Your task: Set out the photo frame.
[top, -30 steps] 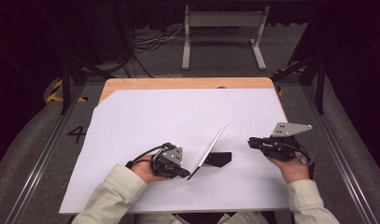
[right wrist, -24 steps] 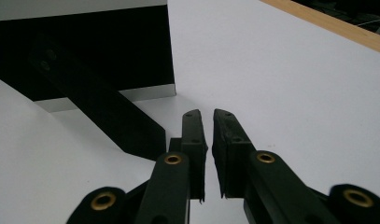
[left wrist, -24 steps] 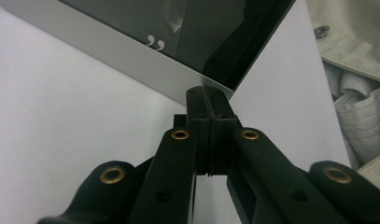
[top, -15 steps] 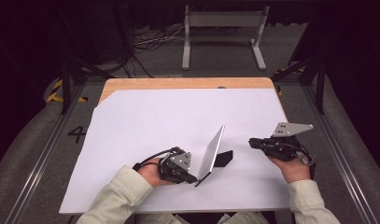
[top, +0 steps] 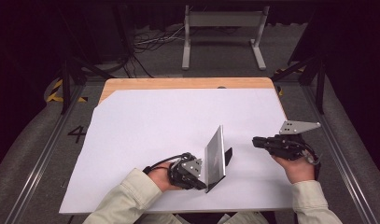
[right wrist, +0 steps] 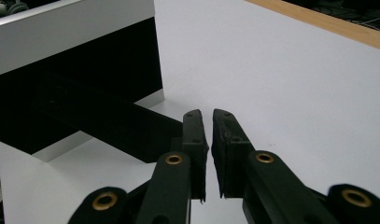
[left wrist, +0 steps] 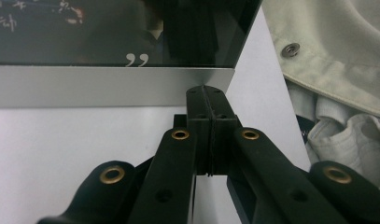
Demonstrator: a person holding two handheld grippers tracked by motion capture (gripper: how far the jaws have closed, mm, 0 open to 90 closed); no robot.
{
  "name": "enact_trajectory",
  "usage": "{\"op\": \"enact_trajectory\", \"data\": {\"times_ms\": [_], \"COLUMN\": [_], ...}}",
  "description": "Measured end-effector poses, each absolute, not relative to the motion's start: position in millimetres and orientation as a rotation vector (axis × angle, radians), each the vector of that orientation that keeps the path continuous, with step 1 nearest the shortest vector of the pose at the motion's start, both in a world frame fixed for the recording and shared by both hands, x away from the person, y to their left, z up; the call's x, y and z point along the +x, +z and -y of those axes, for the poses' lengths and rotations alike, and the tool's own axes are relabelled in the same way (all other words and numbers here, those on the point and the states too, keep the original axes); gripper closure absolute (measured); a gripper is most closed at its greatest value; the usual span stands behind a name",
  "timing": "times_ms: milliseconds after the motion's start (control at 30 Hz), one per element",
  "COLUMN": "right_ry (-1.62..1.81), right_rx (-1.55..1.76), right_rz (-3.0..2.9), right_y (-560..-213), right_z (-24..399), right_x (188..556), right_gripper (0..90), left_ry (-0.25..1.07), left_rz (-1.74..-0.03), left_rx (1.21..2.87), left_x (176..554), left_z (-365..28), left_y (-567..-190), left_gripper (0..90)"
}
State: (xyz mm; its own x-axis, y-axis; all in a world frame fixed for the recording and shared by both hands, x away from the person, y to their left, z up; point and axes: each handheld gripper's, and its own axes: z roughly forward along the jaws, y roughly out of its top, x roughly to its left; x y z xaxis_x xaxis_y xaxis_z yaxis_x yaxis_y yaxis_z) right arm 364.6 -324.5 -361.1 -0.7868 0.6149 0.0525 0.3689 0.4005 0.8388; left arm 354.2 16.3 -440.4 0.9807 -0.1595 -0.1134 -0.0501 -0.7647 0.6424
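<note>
A silver-edged picture frame (top: 215, 156) stands steeply on its long edge on the white sheet (top: 155, 121), with a black back stand (top: 228, 156) behind it. My left gripper (top: 202, 178) is shut, its tips against the frame's near lower corner. In the left gripper view the closed jaws (left wrist: 208, 91) touch the silver border (left wrist: 108, 86) below dark glass. My right gripper (top: 255, 140) hovers to the right of the frame and points at it, jaws nearly together with nothing between them. The right gripper view has its tips (right wrist: 206, 114) just short of the black stand (right wrist: 108, 123) and the frame's back (right wrist: 85, 65).
The white sheet covers a wooden table whose bare edge (top: 187, 83) runs along the back. A metal stand (top: 222, 28) and cables lie on the floor beyond. A pale jacket sleeve (left wrist: 327, 46) hangs close behind the frame in the left gripper view.
My left hand has slid to the right along the sheet. The frame has swung from a shallow lean to a much steeper stand, and its face is broader. The right gripper has kept still.
</note>
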Motion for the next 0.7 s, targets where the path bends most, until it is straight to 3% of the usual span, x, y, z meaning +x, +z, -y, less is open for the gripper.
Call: {"op": "enact_trajectory", "data": {"times_ms": [700], "right_ry": [1.314], "right_rx": [0.870], "right_rz": [-2.384], "right_y": [-355], "right_z": [327], "right_x": [360], "right_gripper": [78.2], "left_ry": [-0.219], "left_rz": [0.182], "left_rx": [2.431], "left_x": [345], "left_z": [13], "left_y": [-443], "left_gripper": [90.0]}}
